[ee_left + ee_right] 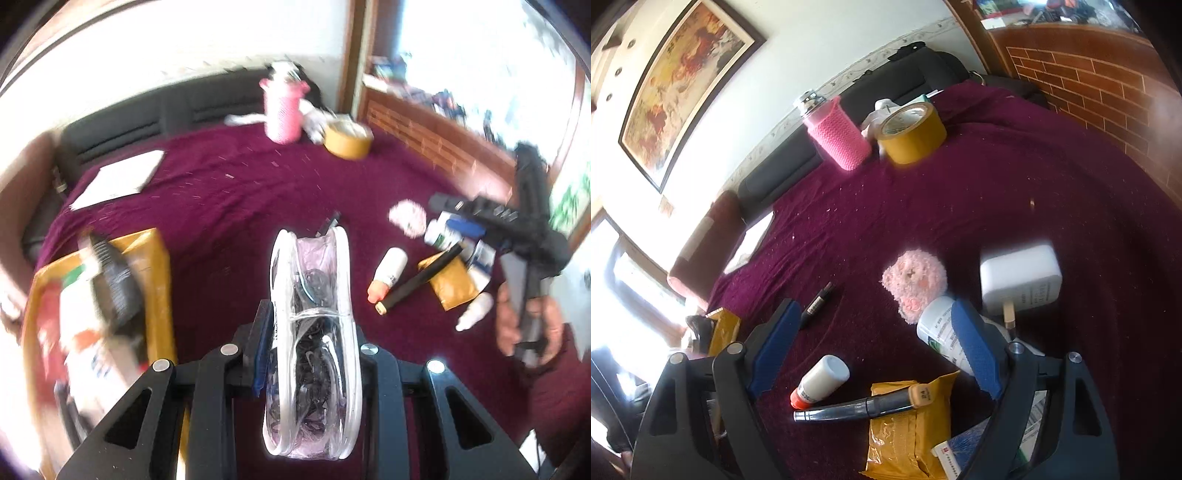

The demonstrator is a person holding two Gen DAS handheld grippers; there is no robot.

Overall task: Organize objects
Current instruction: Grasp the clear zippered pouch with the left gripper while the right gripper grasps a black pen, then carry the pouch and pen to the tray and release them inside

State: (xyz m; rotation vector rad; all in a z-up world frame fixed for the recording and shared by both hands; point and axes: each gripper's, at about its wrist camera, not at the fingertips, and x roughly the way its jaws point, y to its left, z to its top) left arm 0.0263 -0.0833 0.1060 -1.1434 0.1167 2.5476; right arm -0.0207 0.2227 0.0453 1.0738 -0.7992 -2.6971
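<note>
My left gripper (pixel 310 332) is shut on a clear zip pouch (pixel 308 280) full of black hair ties and holds it upright above the maroon cloth (pixel 229 206). An open cardboard box (pixel 157 266) with mixed items sits to its left. My right gripper (pixel 875 350) stands open over a cluster of items: a small white bottle with an orange cap (pixel 822 380), a dark cosmetic tube (pixel 857 408), a yellow packet (pixel 908 435) and a white bottle with a green label (pixel 940 328) beside its right finger. Nothing is between its pads.
A pink fuzzy toy (pixel 916 284), a white box (pixel 1021 280) and a black marker (pixel 816 304) lie on the cloth. At the back stand a pink knitted cup (pixel 838 136) and a tape roll (pixel 912 133). White paper (pixel 118 179) lies far left.
</note>
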